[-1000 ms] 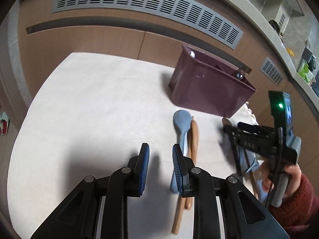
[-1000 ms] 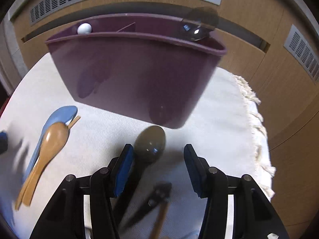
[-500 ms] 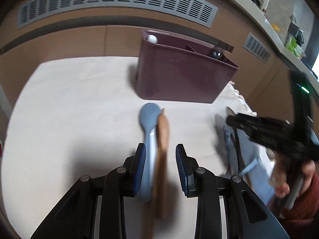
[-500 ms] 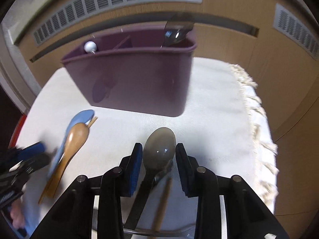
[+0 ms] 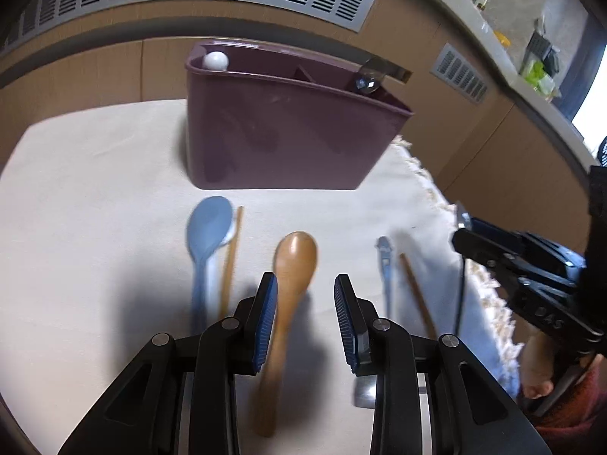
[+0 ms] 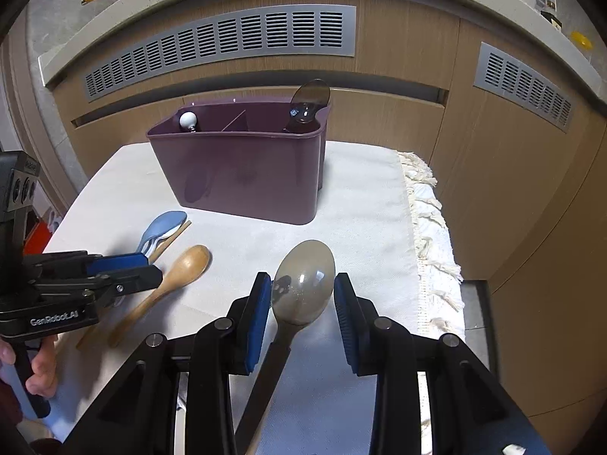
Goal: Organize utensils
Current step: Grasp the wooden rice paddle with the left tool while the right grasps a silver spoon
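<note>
A purple utensil caddy [image 5: 288,140] stands on the cloth; it also shows in the right wrist view [image 6: 246,174]. It holds a white-knobbed utensil [image 6: 187,119] and a dark translucent spoon [image 6: 309,104]. My left gripper [image 5: 305,318] is open around the wooden spoon [image 5: 290,276], which lies on the cloth [image 5: 95,197]. My right gripper [image 6: 303,313] is shut on a grey translucent spoon [image 6: 303,284] and holds it above the cloth. A blue spoon [image 5: 206,235] and a chopstick [image 5: 229,261] lie left of the wooden spoon.
A blue-handled utensil [image 5: 384,269] and another chopstick [image 5: 417,295] lie to the right on the cloth. The cloth's fringed edge [image 6: 428,227] runs along the right side. Wooden cabinets with grey vents [image 6: 227,45] stand behind the caddy.
My right gripper has closed on the grey spoon and lifted it off the cloth. My left gripper has moved right, from over the blue spoon to around the wooden spoon, which now lies apart.
</note>
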Tool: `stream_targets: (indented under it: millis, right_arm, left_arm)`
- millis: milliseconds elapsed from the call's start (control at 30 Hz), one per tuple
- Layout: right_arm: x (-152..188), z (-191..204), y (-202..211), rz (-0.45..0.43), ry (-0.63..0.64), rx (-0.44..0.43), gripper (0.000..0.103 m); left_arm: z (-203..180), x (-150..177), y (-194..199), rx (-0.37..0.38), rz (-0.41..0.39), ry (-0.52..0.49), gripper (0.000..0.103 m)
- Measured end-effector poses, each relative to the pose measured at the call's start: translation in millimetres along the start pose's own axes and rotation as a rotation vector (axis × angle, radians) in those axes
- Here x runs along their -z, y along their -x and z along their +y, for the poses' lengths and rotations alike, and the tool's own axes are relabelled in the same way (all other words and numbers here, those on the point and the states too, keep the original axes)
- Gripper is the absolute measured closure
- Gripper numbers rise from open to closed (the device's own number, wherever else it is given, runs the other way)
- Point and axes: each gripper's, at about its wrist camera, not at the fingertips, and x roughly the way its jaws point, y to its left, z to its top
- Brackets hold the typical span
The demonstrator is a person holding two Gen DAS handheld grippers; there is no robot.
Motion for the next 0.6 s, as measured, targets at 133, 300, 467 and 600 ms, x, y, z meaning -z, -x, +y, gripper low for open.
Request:
stream_targets:
  millis: [133,300,467,600]
  right_arm:
    - [3.4,-1.3,-0.8,-0.001,-0.011,-0.008,0.072]
    - [7.9,-4.2,6.7,-0.011,-0.03,-0.01,0.072]
    - [11.8,-6.5,12.9,-0.015,-0.03,0.0,0.072]
    - [14.0,-6.4,14.1,-0.018,-0.031,0.008,0.072]
  left_arm:
    - [-5.7,-4.4,-15.2,-0.022,0.066,-0.073,0.071]
    - [-14.8,-13.8,-35.0,-0.096,0.101,-0.147,0.071]
    - [-25.5,-16.7,-53.6,-0.112,0.154,-0.195,0.07]
    - [-30.6,-17.9,-58.9,-0.155,0.149,-0.211,0.07]
